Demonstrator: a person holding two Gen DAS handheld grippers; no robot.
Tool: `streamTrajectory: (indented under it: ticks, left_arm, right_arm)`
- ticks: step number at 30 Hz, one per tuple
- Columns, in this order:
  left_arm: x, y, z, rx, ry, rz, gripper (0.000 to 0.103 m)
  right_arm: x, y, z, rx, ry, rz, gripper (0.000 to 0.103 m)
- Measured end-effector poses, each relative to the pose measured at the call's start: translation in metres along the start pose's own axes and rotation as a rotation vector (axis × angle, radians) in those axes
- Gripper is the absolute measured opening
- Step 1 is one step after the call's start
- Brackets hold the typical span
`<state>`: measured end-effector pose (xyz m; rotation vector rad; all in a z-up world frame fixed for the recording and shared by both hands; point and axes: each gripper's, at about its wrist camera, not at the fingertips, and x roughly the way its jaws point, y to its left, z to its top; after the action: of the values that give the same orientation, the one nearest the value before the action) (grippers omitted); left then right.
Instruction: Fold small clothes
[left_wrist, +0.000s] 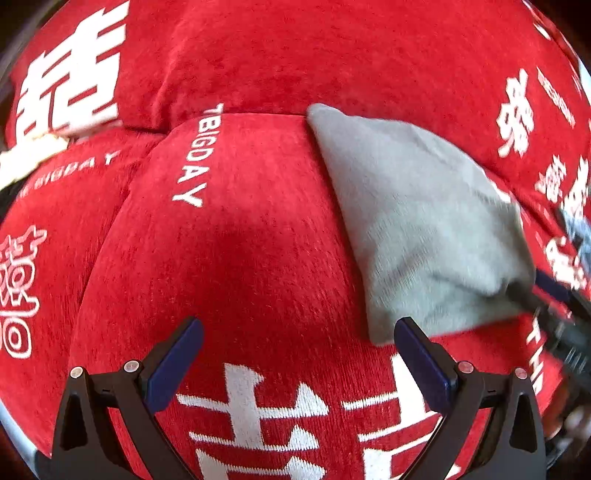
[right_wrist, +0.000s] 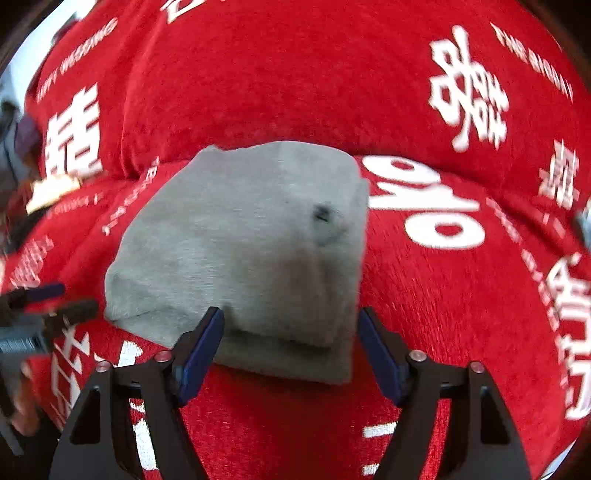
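Grey garment (right_wrist: 243, 251) lies folded into a compact block on the red plush cover (right_wrist: 424, 317), layers stacked, the open edges of the fold facing the right claw; a small dark mark shows on its top face; what is under the cover I cannot tell, it bulges like cushions, with a seam running behind the garment.

Right claw (right_wrist: 290, 345) stands wide, jaws straddling the near edge of the block, pads not pressing on it; nothing held.

Left claw (left_wrist: 298, 356) also wide and empty, over bare red cover; garment (left_wrist: 417, 221) lies to its right, its near corner just beside the right-hand finger.

Risks, as judged:
- surface is soft and humped; pressing down to crease could sink the block and let the layers slide apart;
- right claw closing now would likely catch only the upper layers, so a lift would peel the fold open;
- plush nap may drag the bottom layer if the block is pushed rather than lifted;
- both claws work close together; a crossing move could knock the stack.
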<state>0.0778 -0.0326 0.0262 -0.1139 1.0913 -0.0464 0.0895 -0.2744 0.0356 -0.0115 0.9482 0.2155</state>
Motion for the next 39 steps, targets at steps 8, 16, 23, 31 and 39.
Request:
streamTrajectory:
  ticks: [8, 16, 23, 31, 39]
  left_arm:
    - [0.019, -0.009, 0.001, 0.022, 0.0, 0.024, 0.103]
    - [0.014, 0.005, 0.004, -0.02, 0.023, 0.006, 0.103]
    - [0.007, 0.008, 0.006, -0.013, 0.04, 0.028, 0.103]
    - [-0.023, -0.003, 0.034, 0.005, -0.014, -0.041, 0.103]
    - [0.017, -0.031, 0.08, -0.044, 0.049, -0.085, 0.103]
  right_arm:
    - [0.022, -0.01, 0.01, -0.058, 0.018, 0.144, 0.043]
    - [-0.025, -0.031, 0.018, 0.006, -0.021, 0.339, 0.011]
    - [0.007, -0.023, 0.001, -0.035, 0.085, 0.237, 0.017]
    - [-0.035, -0.052, 0.021, 0.068, -0.065, 0.252, 0.085]
    - [0.009, -0.082, 0.048, 0.224, 0.056, 0.263, 0.085]
